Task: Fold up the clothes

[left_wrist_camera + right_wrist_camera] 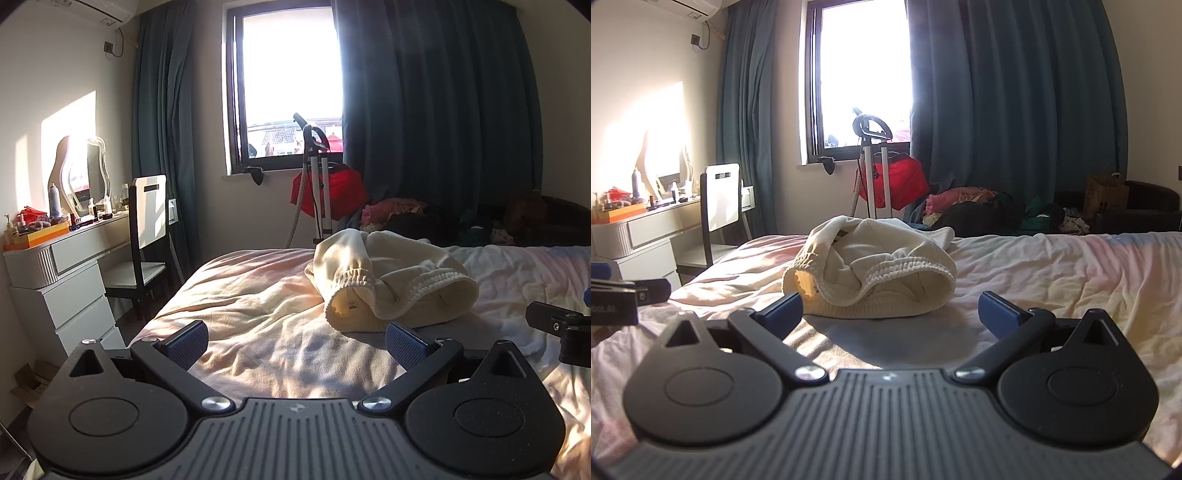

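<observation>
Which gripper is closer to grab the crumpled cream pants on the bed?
Probably the right gripper: the pants lie straight ahead between its open fingers. From the left gripper, they sit off to the right.

You had strong daylight from the window (291,85), which was blown out to white in both views. It threw a bright patch on the left wall (70,122) and glare over the mirror (665,155), washing out detail there. Warm, streaked light lay across the bed sheet (258,295); the cream garment (871,273) cast a soft shadow toward you. The curtains (1015,110) and the far right corner stayed dim. Straight lines bowed at the edges, and the frame corners were black. Focus was sharp enough throughout.
</observation>
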The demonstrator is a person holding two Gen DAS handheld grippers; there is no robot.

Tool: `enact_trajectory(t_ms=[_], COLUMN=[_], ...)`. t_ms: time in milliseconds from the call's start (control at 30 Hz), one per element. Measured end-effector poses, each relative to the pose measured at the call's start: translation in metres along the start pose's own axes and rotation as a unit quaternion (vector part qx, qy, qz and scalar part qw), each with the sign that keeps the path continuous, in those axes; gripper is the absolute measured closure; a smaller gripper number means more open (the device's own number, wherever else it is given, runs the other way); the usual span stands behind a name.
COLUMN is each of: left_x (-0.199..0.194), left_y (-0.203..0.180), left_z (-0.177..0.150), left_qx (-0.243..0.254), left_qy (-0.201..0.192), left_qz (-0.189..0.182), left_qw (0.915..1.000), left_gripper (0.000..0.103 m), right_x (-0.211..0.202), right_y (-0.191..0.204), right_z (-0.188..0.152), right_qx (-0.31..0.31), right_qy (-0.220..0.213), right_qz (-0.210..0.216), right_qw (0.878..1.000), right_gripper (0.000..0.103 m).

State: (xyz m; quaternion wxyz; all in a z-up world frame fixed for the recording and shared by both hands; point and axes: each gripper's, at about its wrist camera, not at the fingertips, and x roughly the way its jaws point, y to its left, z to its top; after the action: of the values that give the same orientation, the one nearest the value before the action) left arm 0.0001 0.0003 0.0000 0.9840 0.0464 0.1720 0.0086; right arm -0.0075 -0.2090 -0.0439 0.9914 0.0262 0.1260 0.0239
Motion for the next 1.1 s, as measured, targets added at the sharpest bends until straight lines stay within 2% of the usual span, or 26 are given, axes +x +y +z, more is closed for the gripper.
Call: enact_trajectory(t_ms=[333, 667, 1100], left_x=[-0.004, 0.001, -0.001], left_y=[-0.004, -0.001, 0.001], left_z=[-0.002, -0.006, -0.004], left_qx=[0.003, 0.015, 0.008], left_qy=[-0.018, -0.016, -0.024], left_qz=[0.006, 0.015, 0.002], left_qw=[0.9998, 0.9997, 0.9997], left_gripper=[0.0, 0.0, 0.0], right_x=[-0.001, 0.001, 0.005], right_y=[-0.006, 0.003, 0.002], right_z=[-0.008, -0.003, -0.003], right_qx=[0.008, -0.004, 0.002], right_qy=[-0.001, 0.0, 0.012], right_qz=[0.002, -0.008, -0.022], right_qw=[1.0, 1.0, 1.0], right_gripper=[0.0, 0.0, 0.0])
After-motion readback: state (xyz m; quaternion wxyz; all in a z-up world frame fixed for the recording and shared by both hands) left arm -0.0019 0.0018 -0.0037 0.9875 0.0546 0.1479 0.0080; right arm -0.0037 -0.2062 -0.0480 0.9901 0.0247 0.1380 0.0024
